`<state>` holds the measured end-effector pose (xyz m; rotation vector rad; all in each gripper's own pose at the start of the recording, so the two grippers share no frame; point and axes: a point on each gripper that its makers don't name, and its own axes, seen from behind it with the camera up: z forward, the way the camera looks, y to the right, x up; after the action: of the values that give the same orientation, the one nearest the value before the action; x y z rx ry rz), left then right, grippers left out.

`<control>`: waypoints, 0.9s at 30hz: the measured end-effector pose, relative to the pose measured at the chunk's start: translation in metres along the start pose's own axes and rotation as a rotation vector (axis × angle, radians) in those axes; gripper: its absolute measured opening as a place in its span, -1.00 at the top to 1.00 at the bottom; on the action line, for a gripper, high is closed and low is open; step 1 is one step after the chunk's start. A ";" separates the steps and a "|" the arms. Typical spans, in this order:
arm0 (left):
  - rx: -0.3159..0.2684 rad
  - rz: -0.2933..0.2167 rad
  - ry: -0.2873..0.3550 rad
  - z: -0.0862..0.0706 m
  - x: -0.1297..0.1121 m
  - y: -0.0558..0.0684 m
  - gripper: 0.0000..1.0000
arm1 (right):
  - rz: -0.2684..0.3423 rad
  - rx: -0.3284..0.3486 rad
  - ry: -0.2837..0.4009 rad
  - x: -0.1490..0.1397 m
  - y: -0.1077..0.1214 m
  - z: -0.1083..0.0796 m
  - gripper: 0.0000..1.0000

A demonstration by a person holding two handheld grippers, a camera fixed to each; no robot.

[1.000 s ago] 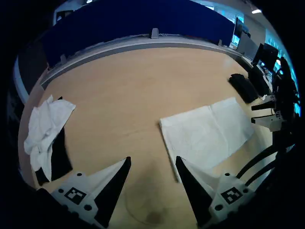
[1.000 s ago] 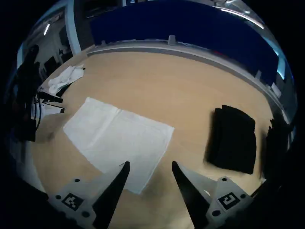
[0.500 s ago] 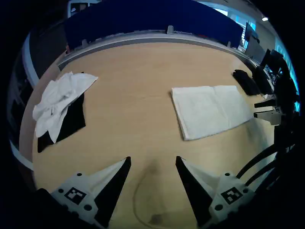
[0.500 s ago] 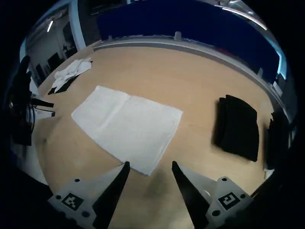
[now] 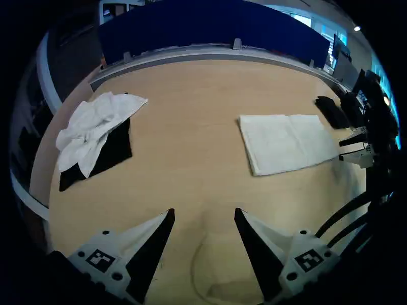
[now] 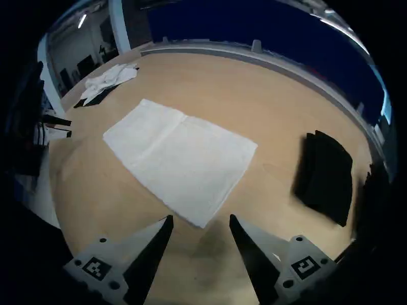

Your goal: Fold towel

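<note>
In the left gripper view the left tool [image 5: 203, 210] sits at the bottom of the frame, its two fingers spread wide with only bare desk [image 5: 193, 127] between them. It pinches nothing. Beyond the tips the light wood runs up the frame, and the towel [image 5: 287, 142] lies flat at centre right, well apart from this tool, a white rectangle with a faint crease across it. At the left of that frame a crumpled white cloth [image 5: 91, 129] rests partly on a black cloth [image 5: 109, 152]. At the far right edge a second tool shows small and dim beside the towel's end, with a black stack [image 5: 330, 109] just above it. In the right gripper view the right tool [image 6: 200, 216] fills the bottom edge, its fingers likewise spread and empty. The towel's nearest corner lies just above the gap between the tips, not touching either, and the rest of the sheet stretches up and left across the middle of the frame. The black stack lies at centre right, apart from the towel, and the crumpled cloth sits small in the upper left. Behind the desk, along the top of both views, stands a blue partition [image 5: 203, 25].
</note>
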<state>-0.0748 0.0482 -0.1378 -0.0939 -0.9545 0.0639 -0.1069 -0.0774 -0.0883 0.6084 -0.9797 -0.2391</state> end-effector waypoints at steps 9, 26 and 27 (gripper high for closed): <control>0.056 -0.045 -0.010 -0.030 -0.026 -0.023 -0.73 | -0.064 0.057 -0.052 -0.005 -0.002 0.006 -0.53; 0.070 -0.088 -0.034 -0.039 -0.046 -0.035 -0.73 | -0.070 0.054 -0.072 -0.008 0.001 0.009 0.67; 0.069 -0.089 -0.034 -0.039 -0.046 -0.035 -0.73 | -0.072 0.052 -0.073 -0.008 0.001 0.009 0.73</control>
<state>-0.0689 0.0065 -0.1940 0.0134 -0.9888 0.0167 -0.1194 -0.0765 -0.0897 0.6868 -1.0383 -0.3020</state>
